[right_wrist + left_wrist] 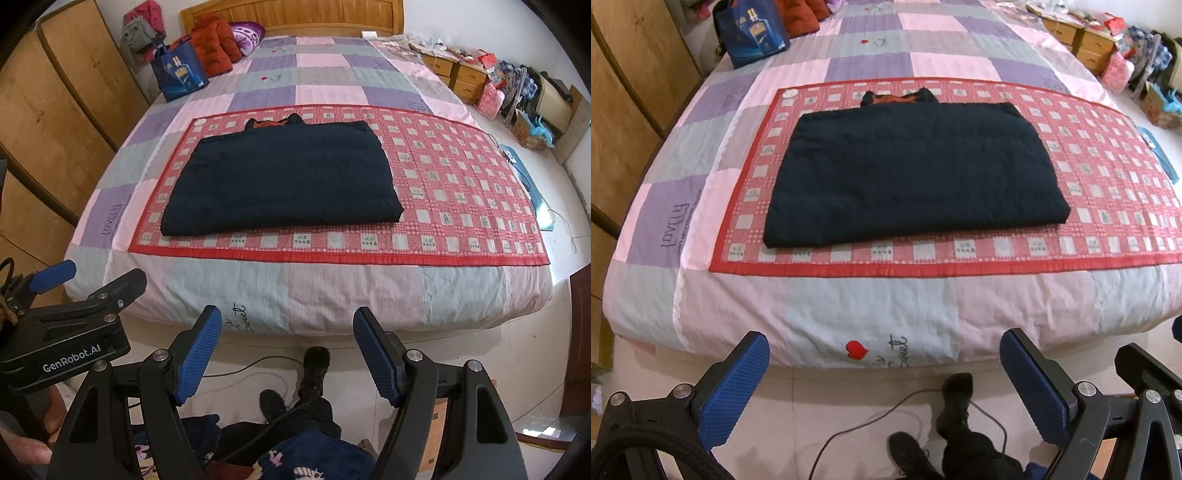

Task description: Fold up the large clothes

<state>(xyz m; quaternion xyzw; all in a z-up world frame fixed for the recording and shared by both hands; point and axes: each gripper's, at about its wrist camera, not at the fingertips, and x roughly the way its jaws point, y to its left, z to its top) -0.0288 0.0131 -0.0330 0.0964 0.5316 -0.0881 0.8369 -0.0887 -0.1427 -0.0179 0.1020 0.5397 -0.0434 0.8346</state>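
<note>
A dark navy padded garment [912, 173] [280, 181] lies folded into a flat rectangle on a red checked mat [1108, 173] [461, 184] on the bed. A bit of orange lining shows at its far edge. My left gripper [884, 345] hangs open off the foot of the bed, well short of the garment, nothing between its blue pads. My right gripper [288, 321] is likewise open and empty, over the floor before the bed's near edge. The left gripper's body [74, 317] shows at the left of the right wrist view.
A pink, purple and grey patchwork quilt [871, 62] [332, 291] covers the bed. A blue bag [179, 72] and an orange jacket [216, 42] sit at the far left. Wooden wardrobes [62, 103] stand left, cluttered drawers [465, 77] right. A person's legs and shoes [314, 369] and a cable [871, 417] are below.
</note>
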